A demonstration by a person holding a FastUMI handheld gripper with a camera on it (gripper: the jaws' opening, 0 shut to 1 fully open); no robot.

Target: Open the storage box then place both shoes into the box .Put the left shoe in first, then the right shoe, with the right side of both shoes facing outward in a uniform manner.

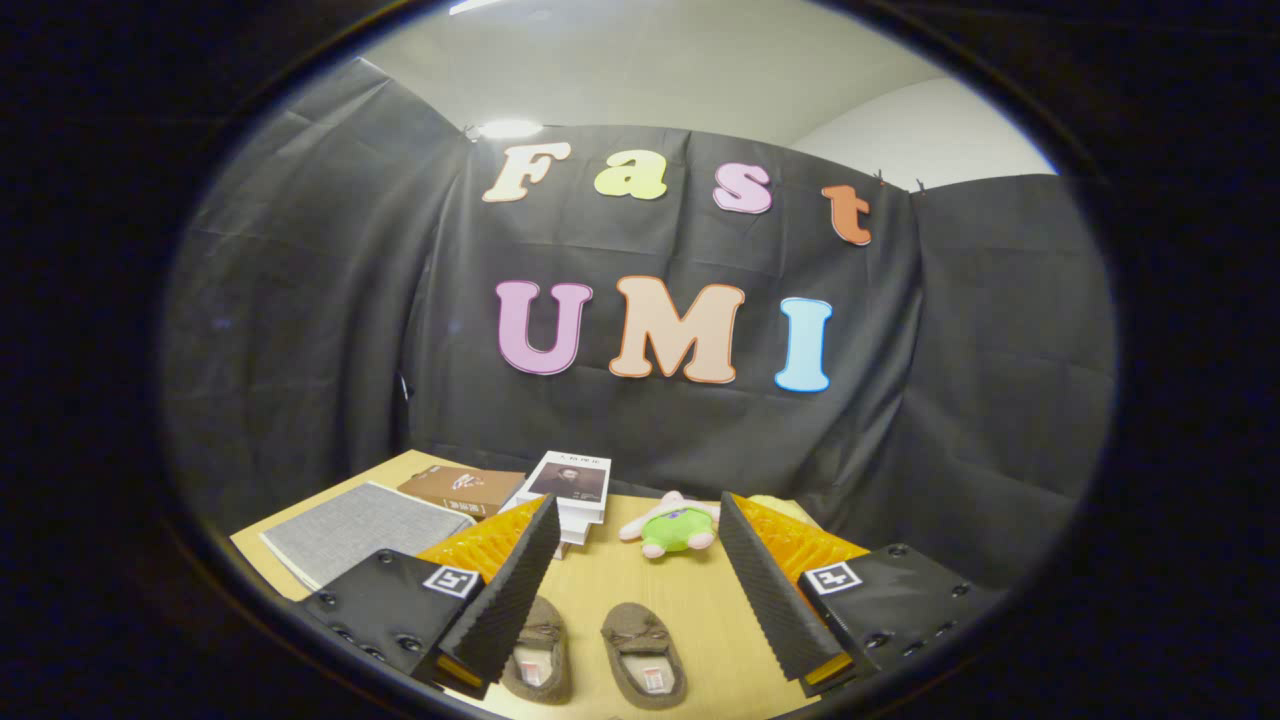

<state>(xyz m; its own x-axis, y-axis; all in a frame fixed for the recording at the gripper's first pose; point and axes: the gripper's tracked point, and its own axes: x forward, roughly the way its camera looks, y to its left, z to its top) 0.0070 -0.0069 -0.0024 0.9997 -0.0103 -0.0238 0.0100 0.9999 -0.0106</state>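
The fingers (640, 590) stand wide apart above the wooden desk (610, 580), gripping nothing. Down between them, at the near edge of the desk, lie the two brown slippers side by side with their toes pointing away toward the far edge: one shoe (538, 650) sits just beside the left finger and is partly covered by it, the other shoe (645, 655) lies a little to its right, in the open gap. The two are close but not touching.

Beyond the fingers, near the far edge of the desk, a small green and pink plush toy (672, 527) lies against the black cloth wall (330, 330). To its left a stack of white books (570, 495) rests with a portrait cover on top, and next to that a brown book (463, 488) lies flat near the far left corner. A grey chequered mat (362, 530) covers the left edge of the desk, closer in.
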